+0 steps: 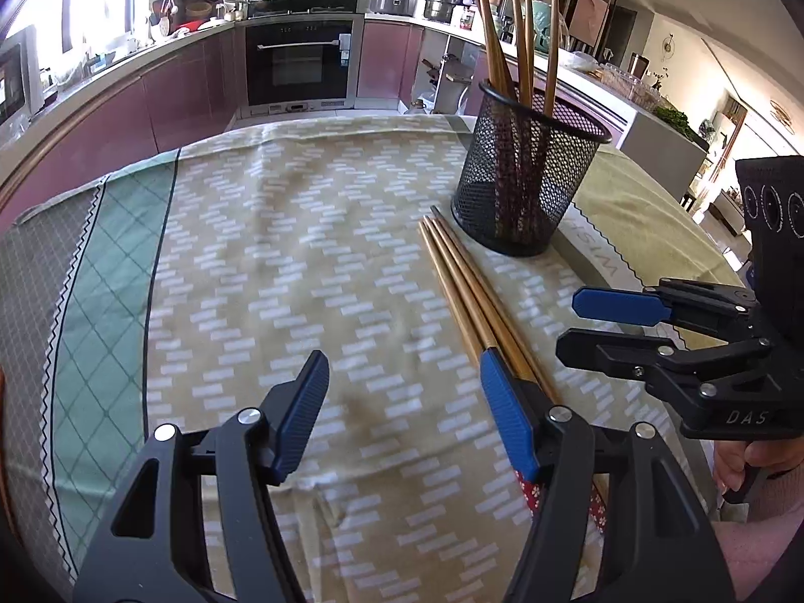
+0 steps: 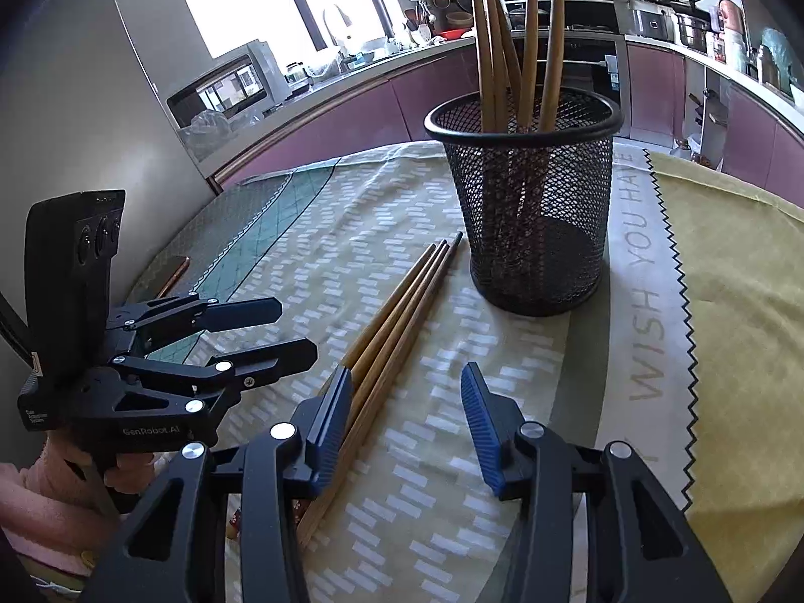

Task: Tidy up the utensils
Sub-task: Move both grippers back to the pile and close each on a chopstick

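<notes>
Several wooden chopsticks (image 1: 467,286) lie side by side on the tablecloth, tips toward a black mesh cup (image 1: 522,176) that holds several more upright. My left gripper (image 1: 404,402) is open just left of the lying bundle. Its right finger (image 1: 507,412) covers their thick, red-patterned ends. In the right wrist view the same chopsticks (image 2: 402,311) run along the inner side of my right gripper's left finger (image 2: 331,417). The right gripper (image 2: 407,417) is open, and its pads press on nothing. The mesh cup (image 2: 527,201) stands close ahead. Each view shows the other gripper, right (image 1: 568,324) and left (image 2: 296,331).
A patterned cloth (image 1: 281,261) covers the table, with a yellow-green mat (image 2: 728,301) to the right of the cup. A hand in a pink sleeve (image 2: 45,492) holds the left gripper. Kitchen counters and an oven (image 1: 299,63) lie beyond the table's far edge.
</notes>
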Motion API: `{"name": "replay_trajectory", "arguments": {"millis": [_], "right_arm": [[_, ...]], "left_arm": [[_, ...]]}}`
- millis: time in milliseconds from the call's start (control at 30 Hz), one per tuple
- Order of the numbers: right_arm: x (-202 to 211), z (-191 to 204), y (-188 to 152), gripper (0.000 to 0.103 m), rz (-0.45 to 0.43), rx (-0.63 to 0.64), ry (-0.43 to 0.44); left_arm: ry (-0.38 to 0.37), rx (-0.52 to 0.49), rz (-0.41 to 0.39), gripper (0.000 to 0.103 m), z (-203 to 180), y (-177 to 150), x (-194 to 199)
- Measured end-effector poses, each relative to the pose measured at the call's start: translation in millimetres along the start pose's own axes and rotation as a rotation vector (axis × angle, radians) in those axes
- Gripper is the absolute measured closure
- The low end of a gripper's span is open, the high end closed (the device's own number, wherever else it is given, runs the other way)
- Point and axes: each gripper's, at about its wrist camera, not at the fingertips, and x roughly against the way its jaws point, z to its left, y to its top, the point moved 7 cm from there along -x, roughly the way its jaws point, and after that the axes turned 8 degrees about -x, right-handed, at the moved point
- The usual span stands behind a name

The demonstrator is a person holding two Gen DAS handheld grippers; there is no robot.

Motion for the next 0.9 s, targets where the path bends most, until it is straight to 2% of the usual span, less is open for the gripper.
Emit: {"name": "replay_trajectory", "arguments": {"millis": [433, 667, 900], "right_arm": [[-15, 10, -9, 0.060, 0.020, 0.051, -0.074], [-15, 9, -8, 0.064, 0.021, 0.058, -0.105], [-12, 5, -7, 0.064, 0.019, 0.054, -0.131]], "left_arm": [[-0.007, 0.014, 0.010, 0.041, 0, -7, -1], [-0.015, 0.012, 0.012, 0.041, -1, -6, -2], [-0.025, -0.018, 0.015, 0.041, -10, 0, -6]]}}
